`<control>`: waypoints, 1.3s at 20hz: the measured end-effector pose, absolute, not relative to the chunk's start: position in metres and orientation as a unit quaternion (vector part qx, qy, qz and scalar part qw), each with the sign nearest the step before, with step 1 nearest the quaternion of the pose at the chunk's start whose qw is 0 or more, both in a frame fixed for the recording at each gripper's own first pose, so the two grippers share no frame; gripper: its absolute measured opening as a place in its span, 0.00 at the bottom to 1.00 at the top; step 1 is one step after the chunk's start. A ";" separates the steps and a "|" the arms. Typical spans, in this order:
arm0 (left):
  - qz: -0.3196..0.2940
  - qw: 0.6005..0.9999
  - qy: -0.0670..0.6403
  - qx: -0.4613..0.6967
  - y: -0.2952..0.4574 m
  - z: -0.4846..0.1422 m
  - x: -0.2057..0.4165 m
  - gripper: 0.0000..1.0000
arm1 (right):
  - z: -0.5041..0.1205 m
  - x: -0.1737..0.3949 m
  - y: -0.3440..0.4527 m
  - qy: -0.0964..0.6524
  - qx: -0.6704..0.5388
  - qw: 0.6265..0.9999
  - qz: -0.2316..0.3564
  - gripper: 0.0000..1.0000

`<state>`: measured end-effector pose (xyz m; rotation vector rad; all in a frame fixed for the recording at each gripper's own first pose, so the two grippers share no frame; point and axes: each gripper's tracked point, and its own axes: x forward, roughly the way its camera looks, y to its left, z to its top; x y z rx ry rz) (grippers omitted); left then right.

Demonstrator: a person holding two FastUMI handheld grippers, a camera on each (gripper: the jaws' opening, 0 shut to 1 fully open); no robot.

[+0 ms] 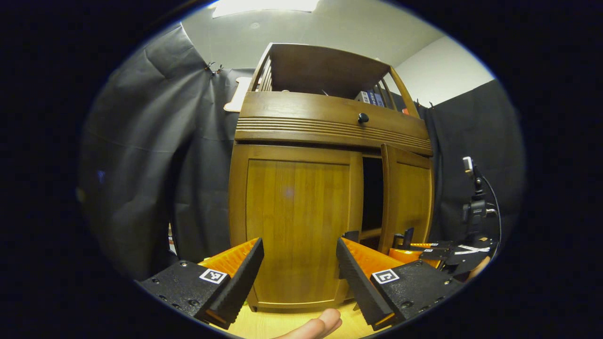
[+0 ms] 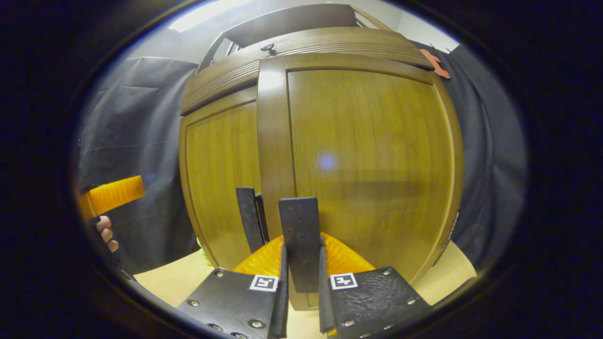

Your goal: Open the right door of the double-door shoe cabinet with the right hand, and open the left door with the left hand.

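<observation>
Warm brown wood fills both views: a double-door shoe cabinet [image 1: 330,188] stands on a pale desk [image 1: 292,325]. Its right door [image 1: 407,197] is ajar, a dark gap showing beside the shut left door [image 1: 297,226]. The right tongs [image 2: 301,263] are clamped narrow on a black handle [image 2: 299,235] at the right door's inner edge, apparently to pull it outward. The left tongs [image 1: 299,268] hang wide apart, holding nothing, just in front of the left door's lower part, seemingly waiting their turn. A black handle [image 2: 247,221] stands on the left door, beside the gripped one.
</observation>
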<state>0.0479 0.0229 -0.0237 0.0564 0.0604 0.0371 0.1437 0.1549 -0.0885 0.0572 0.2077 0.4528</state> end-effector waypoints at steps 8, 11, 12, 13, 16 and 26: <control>0.010 0.998 0.045 0.040 0.007 -0.038 0.054 0.93 | -0.083 0.105 0.124 0.110 0.030 0.959 0.259 0.26; 0.010 0.998 0.050 0.043 0.004 -0.042 0.056 0.93 | -0.082 0.089 0.107 0.112 0.034 0.956 0.268 0.22; 0.010 0.998 0.052 0.044 0.004 -0.044 0.057 0.93 | -0.083 0.084 0.100 0.111 0.034 0.956 0.271 0.26; 0.010 0.998 0.053 0.044 0.003 -0.046 0.058 0.93 | -0.081 0.081 0.095 0.110 0.036 0.955 0.273 0.26; 0.010 0.997 0.061 0.044 0.000 -0.052 0.061 0.96 | -0.079 0.071 0.078 0.109 0.045 0.954 0.275 0.26; -0.003 0.997 0.057 0.044 -0.011 -0.057 0.072 0.93 | -0.075 0.046 0.034 0.100 0.051 0.958 0.266 0.25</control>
